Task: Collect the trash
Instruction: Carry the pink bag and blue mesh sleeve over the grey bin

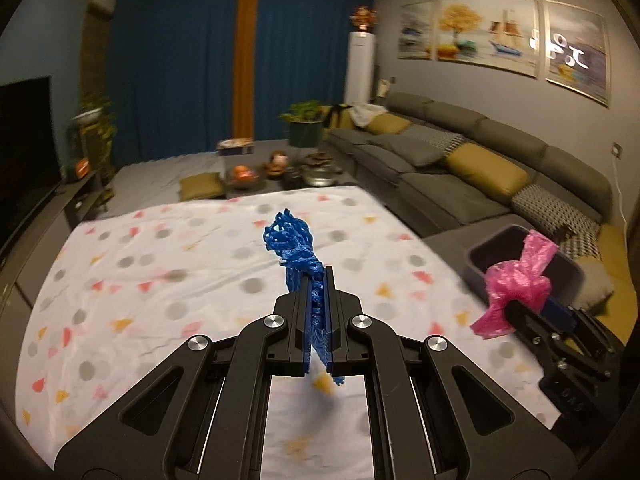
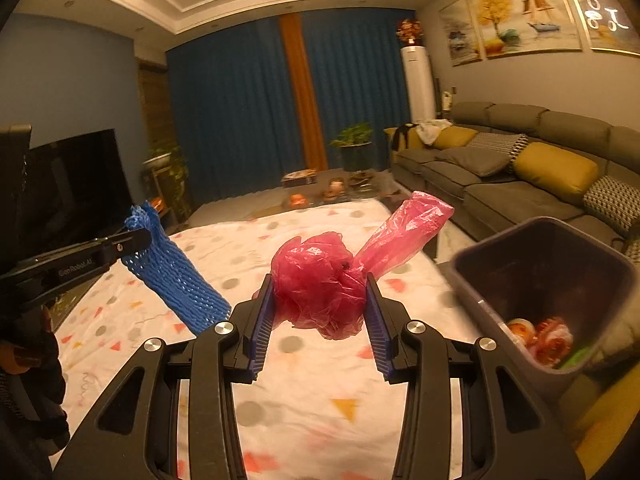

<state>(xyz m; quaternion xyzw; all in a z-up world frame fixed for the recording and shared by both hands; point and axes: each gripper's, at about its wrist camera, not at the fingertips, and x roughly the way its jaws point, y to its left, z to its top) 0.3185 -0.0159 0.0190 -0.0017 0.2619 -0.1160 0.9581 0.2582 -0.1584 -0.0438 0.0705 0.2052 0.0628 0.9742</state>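
nearest in the left wrist view, the left gripper (image 1: 318, 296) has its jaws pressed together on a blue foam net (image 1: 294, 246), which sticks up past the fingertips and pokes out a little below them. in the right wrist view, the right gripper (image 2: 320, 304) holds a crumpled pink plastic bag (image 2: 320, 284) between its blue-padded fingers (image 2: 262, 328), the jaws set apart around the wad and touching it on both sides; a loose tail of the bag rises up to the right. both pieces of trash hang above a table draped in a white cloth (image 1: 160, 272) printed with grey dots and coloured triangles. at the right edge of the table, beside the right gripper, stands a dark bin (image 2: 548, 280) with orange and red scraps lying in its bottom. beyond the bin on the right runs a grey sofa (image 1: 460, 152) with yellow cushions. on the left a dark television (image 2: 80, 184) stands. farthest away, blue curtains (image 1: 172, 76) cover the back wall.
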